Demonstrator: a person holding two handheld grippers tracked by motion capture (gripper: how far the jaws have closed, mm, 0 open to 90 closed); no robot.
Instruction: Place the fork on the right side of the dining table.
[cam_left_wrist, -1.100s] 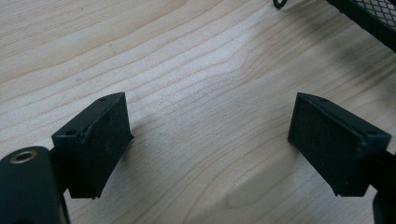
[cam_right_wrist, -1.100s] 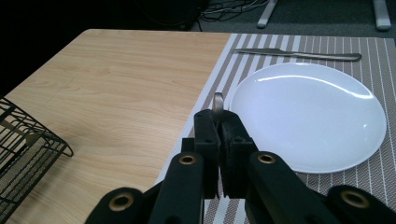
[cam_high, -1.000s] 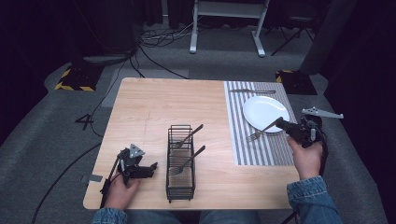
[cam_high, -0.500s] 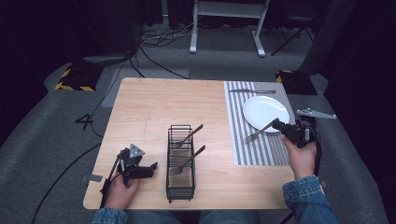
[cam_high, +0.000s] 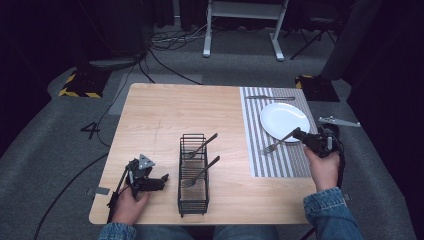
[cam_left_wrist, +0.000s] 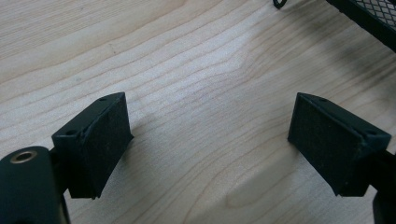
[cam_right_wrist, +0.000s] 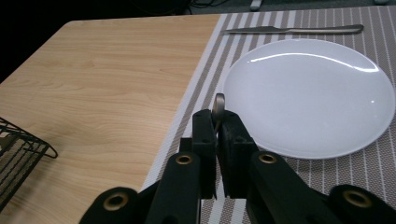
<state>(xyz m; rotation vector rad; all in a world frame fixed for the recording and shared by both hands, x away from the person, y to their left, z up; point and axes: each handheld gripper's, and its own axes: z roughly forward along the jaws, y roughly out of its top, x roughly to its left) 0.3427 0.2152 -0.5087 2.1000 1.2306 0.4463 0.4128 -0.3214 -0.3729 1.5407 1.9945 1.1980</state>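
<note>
The desk (cam_high: 165, 115) is big and made of light wood. A striped mat (cam_high: 255, 150) lies on the part of it under the right gripper (cam_high: 298, 134). A black wire rack (cam_high: 192, 200) stands on the desk, between the two grippers and nearer to the left one. Two forks lie in the rack, with their handles sticking out toward the mat.

A round white plate (cam_high: 285, 120) sits on the mat. In the right gripper view the plate (cam_right_wrist: 308, 93) is just past the fingers (cam_right_wrist: 204, 135) and off to one side of them. A knife (cam_high: 270, 97) lies on the mat on the far side of the plate, well away from the fingers.

The right gripper's fingers are squeezed tight on the handle end of a fork (cam_high: 279, 142). In the right gripper view the round tip of the fork (cam_right_wrist: 218, 103) pokes up between the two fingers. In the high view the fork slants down from the fingers, and its prongs are over the mat, just beside the plate's near edge. I cannot tell if the prongs touch the mat.

The left gripper (cam_high: 162, 179) sits low over bare desk, just beside the rack. Its fingers (cam_left_wrist: 98, 140) are spread wide and hold nothing. A corner of the rack (cam_left_wrist: 369, 18) shows just past them.
</note>
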